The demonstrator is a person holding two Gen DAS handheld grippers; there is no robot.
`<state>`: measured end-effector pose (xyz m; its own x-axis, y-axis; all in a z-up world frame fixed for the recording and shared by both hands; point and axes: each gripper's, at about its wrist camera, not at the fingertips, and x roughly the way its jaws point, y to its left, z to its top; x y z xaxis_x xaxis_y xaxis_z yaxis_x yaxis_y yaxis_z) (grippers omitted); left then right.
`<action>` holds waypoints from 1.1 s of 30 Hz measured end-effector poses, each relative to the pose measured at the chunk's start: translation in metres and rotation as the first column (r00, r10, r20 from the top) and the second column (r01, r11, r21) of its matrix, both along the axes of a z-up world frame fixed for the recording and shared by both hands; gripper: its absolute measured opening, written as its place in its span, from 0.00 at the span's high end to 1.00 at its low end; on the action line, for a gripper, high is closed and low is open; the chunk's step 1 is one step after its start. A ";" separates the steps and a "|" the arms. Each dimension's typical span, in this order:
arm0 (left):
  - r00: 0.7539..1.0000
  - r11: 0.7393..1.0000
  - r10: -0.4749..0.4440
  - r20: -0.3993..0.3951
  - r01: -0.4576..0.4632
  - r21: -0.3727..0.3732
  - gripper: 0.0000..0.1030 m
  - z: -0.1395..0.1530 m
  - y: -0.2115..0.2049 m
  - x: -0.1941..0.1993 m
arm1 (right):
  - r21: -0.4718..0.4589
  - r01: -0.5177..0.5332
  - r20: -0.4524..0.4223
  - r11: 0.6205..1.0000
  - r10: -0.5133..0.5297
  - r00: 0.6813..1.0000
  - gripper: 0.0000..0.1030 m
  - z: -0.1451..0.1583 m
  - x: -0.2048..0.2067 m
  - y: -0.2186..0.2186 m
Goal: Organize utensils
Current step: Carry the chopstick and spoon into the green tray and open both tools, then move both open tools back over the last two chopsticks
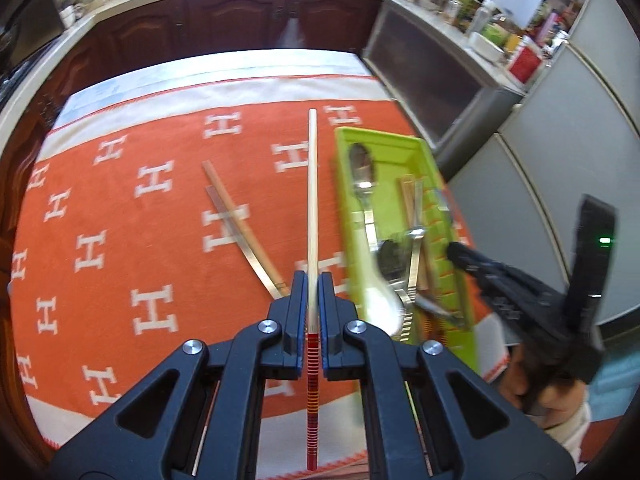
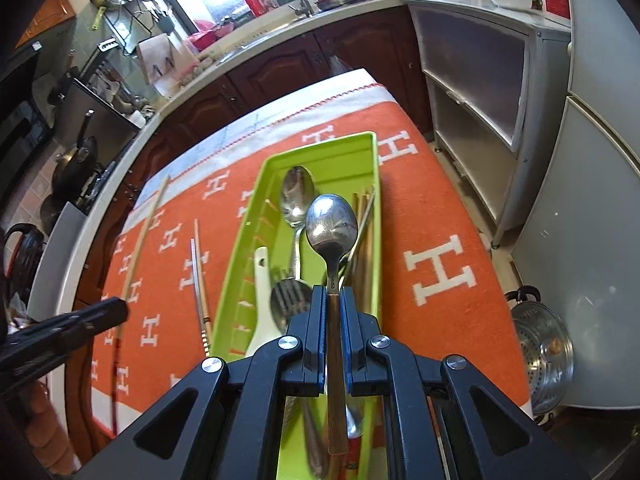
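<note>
Nearest the right-wrist camera, the right gripper (image 2: pixel 334 300) has its fingers (image 2: pixel 316 320) closed tight on the brown handle of a steel spoon (image 2: pixel 332 232), the bowl standing out ahead of the tips and hanging directly above the green tray (image 2: pixel 264 184). In the left-wrist view the left gripper (image 1: pixel 313 292) is likewise clamped shut on a pale chopstick (image 1: pixel 312 200) with a red-banded end, the stick running straight forward between the pads and out over the orange cloth (image 1: pixel 120 200) covering the desk, just left of the tray. Judging by what lies there, the sorting is well underway but not finished: the tray already holds another steel spoon (image 2: pixel 297 196), a white ceramic spoon (image 2: pixel 262 300), a fork (image 2: pixel 288 300) and some chopsticks along its right side. Left to do, it seems, are the two pieces now held and the loose chopsticks (image 1: pixel 236 224) lying crossed on the cloth a little beyond the left fingers, to the left of the tray; whether those are two or more is hard to tell in the blur. Farther off stand dark wooden cabinets (image 1: pixel 240 20) and a crowded kitchen counter (image 2: pixel 360 0).
</note>
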<state>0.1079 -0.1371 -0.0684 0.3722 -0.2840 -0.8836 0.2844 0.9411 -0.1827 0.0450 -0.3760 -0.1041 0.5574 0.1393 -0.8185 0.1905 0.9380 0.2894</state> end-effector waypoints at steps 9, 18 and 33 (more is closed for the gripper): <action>0.997 0.998 -0.042 -0.066 0.039 -0.040 0.97 -0.010 -0.049 0.015 | 0.029 0.061 0.064 0.998 -0.063 0.996 0.85 0.008 0.012 -0.013; 0.985 0.998 -0.057 -0.162 0.056 -0.014 0.97 -0.059 -0.072 0.023 | 0.031 0.155 0.130 0.987 -0.158 0.979 0.78 0.024 0.010 -0.025; 0.995 0.997 -0.050 -0.091 0.055 0.054 0.86 -0.041 -0.027 -0.004 | -0.017 0.132 0.110 0.991 -0.129 0.985 0.72 0.021 -0.012 -0.008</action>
<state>0.1040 -0.1639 -0.1094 0.2763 -0.2499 -0.9280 0.3187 0.9348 -0.1568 0.0329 -0.3841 -0.0829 0.6554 0.0403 -0.7542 0.2804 0.9142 0.2925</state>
